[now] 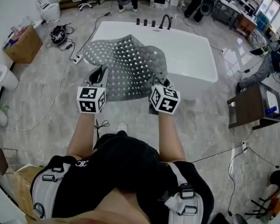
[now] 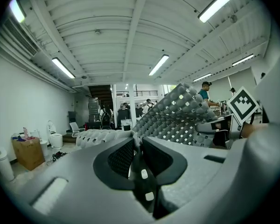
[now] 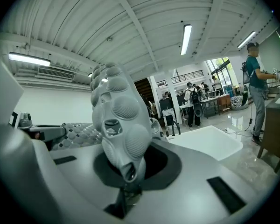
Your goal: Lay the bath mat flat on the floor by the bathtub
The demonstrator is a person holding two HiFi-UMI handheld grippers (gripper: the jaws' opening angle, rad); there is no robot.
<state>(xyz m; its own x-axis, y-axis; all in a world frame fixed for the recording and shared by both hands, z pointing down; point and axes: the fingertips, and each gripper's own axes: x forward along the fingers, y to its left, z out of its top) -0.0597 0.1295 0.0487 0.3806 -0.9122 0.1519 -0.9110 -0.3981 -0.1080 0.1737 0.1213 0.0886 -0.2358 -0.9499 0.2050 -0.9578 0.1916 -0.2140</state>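
at the left hand-held gripper (image 1: 101,73): jaws nearly together, pinching a thin edge of the bath mat (image 1: 130,64); the edge runs up between the ribbed black pads (image 2: 119,157).
at the right hand-held gripper (image 1: 159,85): jaws pressed tight on another part of the mat's edge, which stands up out of the grip as a curled fold.
where the mat is: in the air between both hand-held grippers, bowed and rumpled, hanging in front of the person over the near side of the bathtub (image 1: 191,55); it does not appear to touch the floor (image 1: 46,106).
done so far: the mat is off the ground and gripped at two points along one side.
left to do: by my reading, most of the task: lower it to the bare floor beside the tub, spread it flat, let go.
mat material: grey, soft and rubbery-looking, floppy; rows of small holes through it; round domed bumps with a fine grain, seen close in the right gripper view.
bathtub: white, glossy, a free-standing rounded rectangle, with dark tap fittings (image 1: 165,20) at its far end.
floor: polished grey with marble-like veins, shiny enough to reflect light.
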